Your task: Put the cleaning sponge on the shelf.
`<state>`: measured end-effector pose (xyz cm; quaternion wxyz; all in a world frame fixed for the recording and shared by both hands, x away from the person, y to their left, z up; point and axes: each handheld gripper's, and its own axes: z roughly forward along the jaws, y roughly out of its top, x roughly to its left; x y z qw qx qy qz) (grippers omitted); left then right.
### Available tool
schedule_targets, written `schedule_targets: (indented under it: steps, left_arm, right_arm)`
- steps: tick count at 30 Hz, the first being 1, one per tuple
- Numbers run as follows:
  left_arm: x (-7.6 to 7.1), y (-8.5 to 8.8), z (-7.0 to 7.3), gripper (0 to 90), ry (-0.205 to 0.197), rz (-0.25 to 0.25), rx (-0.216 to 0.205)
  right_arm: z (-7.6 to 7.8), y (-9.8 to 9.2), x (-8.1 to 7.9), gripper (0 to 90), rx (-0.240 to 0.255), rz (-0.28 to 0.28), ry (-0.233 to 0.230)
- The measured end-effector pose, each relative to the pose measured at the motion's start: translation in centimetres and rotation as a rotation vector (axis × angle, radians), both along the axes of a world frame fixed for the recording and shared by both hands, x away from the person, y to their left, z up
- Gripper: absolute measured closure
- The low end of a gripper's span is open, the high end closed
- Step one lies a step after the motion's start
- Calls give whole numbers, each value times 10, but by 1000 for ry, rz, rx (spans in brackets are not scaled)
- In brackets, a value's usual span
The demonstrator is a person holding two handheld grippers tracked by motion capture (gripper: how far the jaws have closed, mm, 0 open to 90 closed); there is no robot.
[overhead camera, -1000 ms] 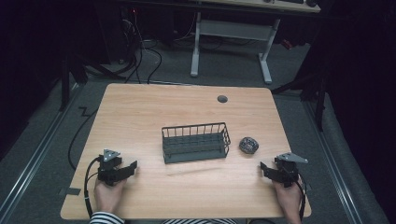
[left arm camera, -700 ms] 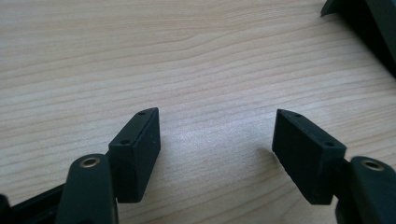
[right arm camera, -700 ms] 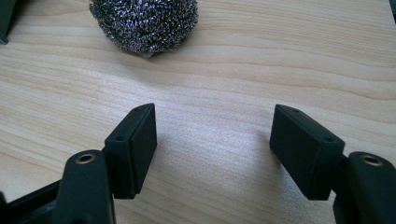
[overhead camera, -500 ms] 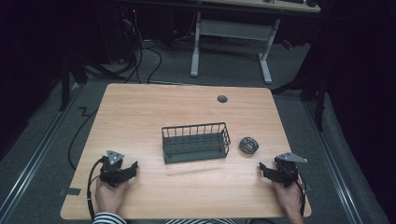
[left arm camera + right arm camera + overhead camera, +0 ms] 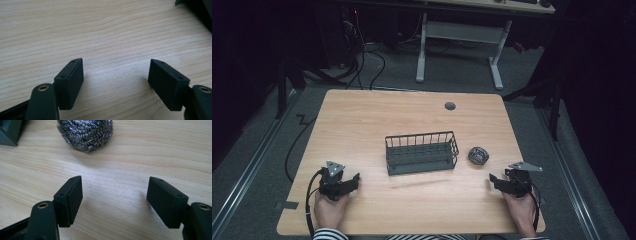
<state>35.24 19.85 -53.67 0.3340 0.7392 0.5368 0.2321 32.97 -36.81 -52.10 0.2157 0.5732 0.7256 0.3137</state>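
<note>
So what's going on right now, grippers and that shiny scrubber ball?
Left gripper open, empty, jaws just opened wider. Right gripper open, empty, jaws just narrowed. Steel scrubber on table beside wire basket, untouched. Path from right gripper clear.

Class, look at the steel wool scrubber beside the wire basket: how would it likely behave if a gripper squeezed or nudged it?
The scrubber, a rounded ball of coiled metal strands, would probably squash springily under the jaws. Its airy tangle suggests lightness, and the rough coils should grip rather than slip. Nudged, it might roll slightly.
</note>
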Motion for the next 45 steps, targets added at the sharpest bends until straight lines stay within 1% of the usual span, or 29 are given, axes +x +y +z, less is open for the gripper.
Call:
schedule_targets:
  steps: [4,8,9,10,11,13,17,26,33,36,37,45]
  left_arm:
    - [0,0,0,290,0,0,0]
    - [0,0,0,288,1,-1,-2]
    - [0,0,0,288,1,-1,-2]
    - [0,0,0,287,1,-1,-2]
    - [0,0,0,287,1,-1,-2]
    - [0,0,0,286,1,-1,-2]
    - [0,0,0,286,1,-1,-2]
    - [0,0,0,285,1,-2,-4]
    - [0,1,0,284,1,-1,-8]
    - [0,1,0,283,2,-2,-8]
    - [0,1,0,283,2,-2,-9]
    - [0,1,0,282,1,-1,-12]
  right_arm:
    - [5,0,-4,290,31,6,-9]
    - [12,1,-4,287,42,18,-16]
    - [13,1,-3,287,38,28,-26]
    - [15,3,-3,287,43,23,-21]
    - [17,5,-2,288,48,30,-28]
    - [20,6,0,288,50,37,-27]
    - [27,14,5,288,41,60,-33]
    - [40,32,22,279,-5,112,-37]
    - [48,42,38,270,-28,128,-27]
    - [50,44,43,268,-35,131,-23]
    - [50,46,49,263,-39,134,-15]
    - [45,49,62,244,-34,131,16]
